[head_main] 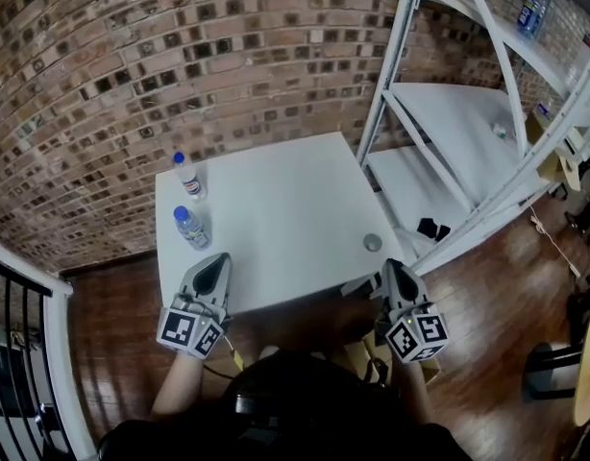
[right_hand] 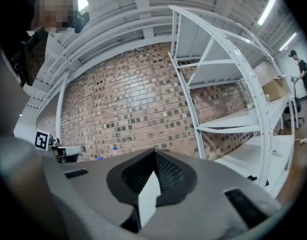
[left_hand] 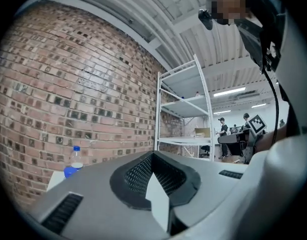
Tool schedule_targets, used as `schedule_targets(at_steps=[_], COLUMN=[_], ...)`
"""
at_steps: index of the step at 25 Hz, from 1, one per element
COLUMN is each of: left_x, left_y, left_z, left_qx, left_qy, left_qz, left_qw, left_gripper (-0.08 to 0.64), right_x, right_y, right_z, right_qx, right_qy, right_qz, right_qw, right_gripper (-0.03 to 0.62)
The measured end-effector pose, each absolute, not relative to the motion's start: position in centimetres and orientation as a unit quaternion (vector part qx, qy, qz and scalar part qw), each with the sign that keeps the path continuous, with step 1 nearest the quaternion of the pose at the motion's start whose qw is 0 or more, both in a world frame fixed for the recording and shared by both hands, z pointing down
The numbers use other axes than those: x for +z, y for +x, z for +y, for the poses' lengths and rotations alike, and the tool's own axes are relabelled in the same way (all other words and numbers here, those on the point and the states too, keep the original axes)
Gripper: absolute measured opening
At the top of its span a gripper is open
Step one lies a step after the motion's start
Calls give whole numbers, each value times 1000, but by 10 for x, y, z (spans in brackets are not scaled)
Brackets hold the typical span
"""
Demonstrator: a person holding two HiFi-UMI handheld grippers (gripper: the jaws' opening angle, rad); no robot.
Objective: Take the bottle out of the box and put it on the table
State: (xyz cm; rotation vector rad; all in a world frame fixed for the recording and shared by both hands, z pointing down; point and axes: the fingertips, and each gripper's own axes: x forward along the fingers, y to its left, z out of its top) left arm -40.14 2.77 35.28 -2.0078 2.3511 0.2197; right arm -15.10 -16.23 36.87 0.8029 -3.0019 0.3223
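Two bottles stand upright on the white table (head_main: 276, 200): the far bottle (head_main: 187, 175) at about ten o'clock and the near bottle (head_main: 191, 227) at about nine, close to the left edge and a little apart. That spot, I judge, keeps them within easy reach of the left hand while leaving the middle free.

The left gripper (head_main: 221, 257) hangs over the table's near edge at seven o'clock, just short of the near bottle, its tongs pressed together on nothing. The right gripper (head_main: 390, 266) sits at five o'clock by the near right corner, its tongs likewise pressed together and empty. With both tools empty at the near edge, this reads as a pause between carries.

The cardboard box (head_main: 357, 353) shows only partly at six o'clock, below the table edge by the person's legs. Its inside is hidden, so whether a bottle remains there cannot be told.

The tabletop is smooth, flat and white, bare apart from the bottles and a small grey round thing (head_main: 372, 242) at four o'clock.

A brick wall (head_main: 180, 65) closes the room at twelve. A white metal shelf rack (head_main: 449, 142) rises at two o'clock, and the floor (head_main: 112, 296) is dark wood — a black railing (head_main: 16, 353) stands at eight.
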Motion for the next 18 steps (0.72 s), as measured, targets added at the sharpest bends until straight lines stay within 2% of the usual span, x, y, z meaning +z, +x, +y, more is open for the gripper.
schedule_targets(at_steps=[18], left_x=[364], left_y=[-426], left_z=[8], left_qx=[90], left_qy=[-650], left_qz=[755], left_qw=[9], left_gripper=[5], right_x=[350], right_y=[-178], right_z=[-172], right_qx=[82], right_qy=[263], right_qz=[-961], right_qw=[-7], right_gripper=[2])
